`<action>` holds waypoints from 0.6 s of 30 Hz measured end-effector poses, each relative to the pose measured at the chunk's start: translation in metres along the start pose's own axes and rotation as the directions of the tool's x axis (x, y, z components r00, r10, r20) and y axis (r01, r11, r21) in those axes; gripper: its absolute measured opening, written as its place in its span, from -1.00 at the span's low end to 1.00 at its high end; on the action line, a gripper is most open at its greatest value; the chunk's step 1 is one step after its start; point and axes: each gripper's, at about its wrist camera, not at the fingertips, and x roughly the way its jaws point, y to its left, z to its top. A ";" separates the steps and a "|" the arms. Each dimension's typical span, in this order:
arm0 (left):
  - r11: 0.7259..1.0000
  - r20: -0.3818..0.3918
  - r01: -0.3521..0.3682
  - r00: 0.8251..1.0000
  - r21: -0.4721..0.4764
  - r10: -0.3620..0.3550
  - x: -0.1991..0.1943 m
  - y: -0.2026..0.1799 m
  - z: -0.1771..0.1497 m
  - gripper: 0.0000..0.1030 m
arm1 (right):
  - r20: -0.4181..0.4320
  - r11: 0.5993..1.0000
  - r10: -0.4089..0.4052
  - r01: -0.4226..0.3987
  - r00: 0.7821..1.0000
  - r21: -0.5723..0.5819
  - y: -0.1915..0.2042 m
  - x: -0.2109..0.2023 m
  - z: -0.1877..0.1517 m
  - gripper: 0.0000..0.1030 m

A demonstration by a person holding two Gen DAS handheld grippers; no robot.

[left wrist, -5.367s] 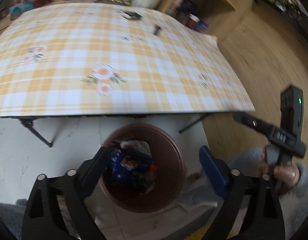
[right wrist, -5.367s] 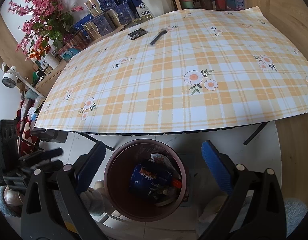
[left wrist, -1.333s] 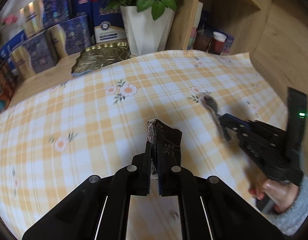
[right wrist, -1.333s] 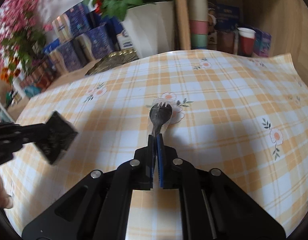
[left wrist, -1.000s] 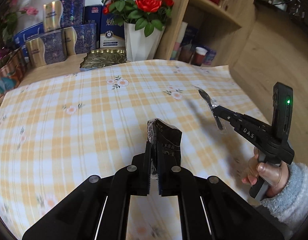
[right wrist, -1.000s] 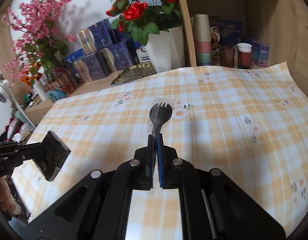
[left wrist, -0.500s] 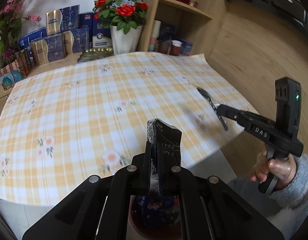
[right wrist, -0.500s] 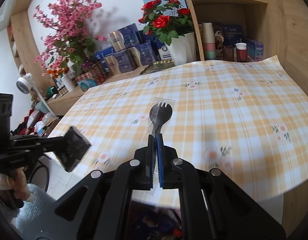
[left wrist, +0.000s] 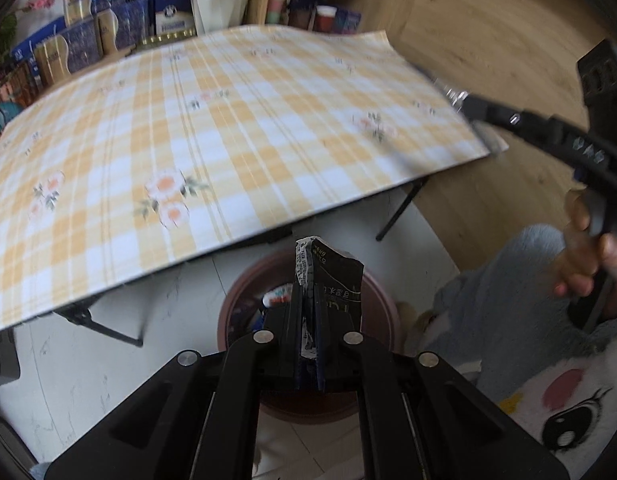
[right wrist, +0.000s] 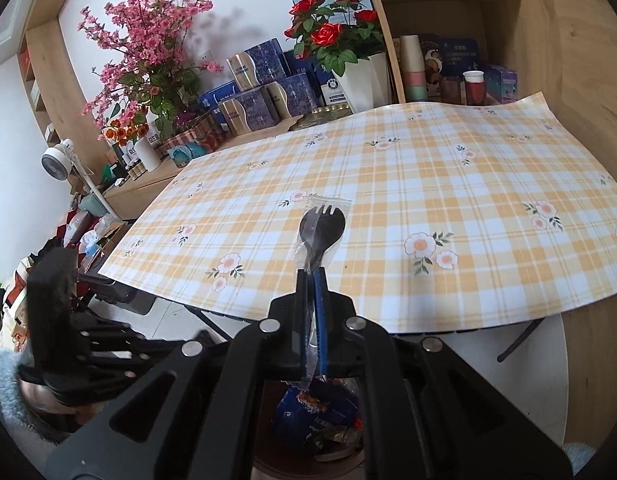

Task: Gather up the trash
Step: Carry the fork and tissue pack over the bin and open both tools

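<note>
I see a wooden room with shelves and flowers, and the worktop (left wrist: 228, 128) under a smooth yellow checked cloth. Below its edge stands the round brown bin (left wrist: 382, 308), already holding wrappers. My left gripper (left wrist: 308, 316) has its fingers closed on a black wrapper (left wrist: 336, 276), thin, crumpled and light, just above the bin. My right gripper (right wrist: 313, 304) pinches a black plastic fork (right wrist: 322, 228) in its clear, probably slippery sleeve, held by the handle.

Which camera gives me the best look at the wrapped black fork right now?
The right wrist view: the wrapped fork stands sharp and centred, pinched in the shut right gripper. In the left wrist view it is only a blurred glint of wrapper at that gripper's tip.
</note>
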 end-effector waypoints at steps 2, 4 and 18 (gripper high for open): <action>1.000 -0.018 0.002 1.000 0.005 -0.002 0.009 0.000 -0.002 -0.88 | -0.005 1.000 -0.001 0.001 1.000 0.004 -0.001 -0.001 -0.002 -0.85; 1.000 -0.029 0.014 0.999 0.011 -0.014 0.016 -0.002 -0.004 -0.87 | -0.013 1.000 0.000 0.000 1.000 0.005 -0.001 -0.002 -0.006 -0.85; 0.998 0.148 -0.015 0.989 -0.058 0.024 -0.036 0.012 0.007 0.80 | -0.150 0.995 0.065 -0.075 0.987 -0.058 0.022 0.013 -0.032 -0.85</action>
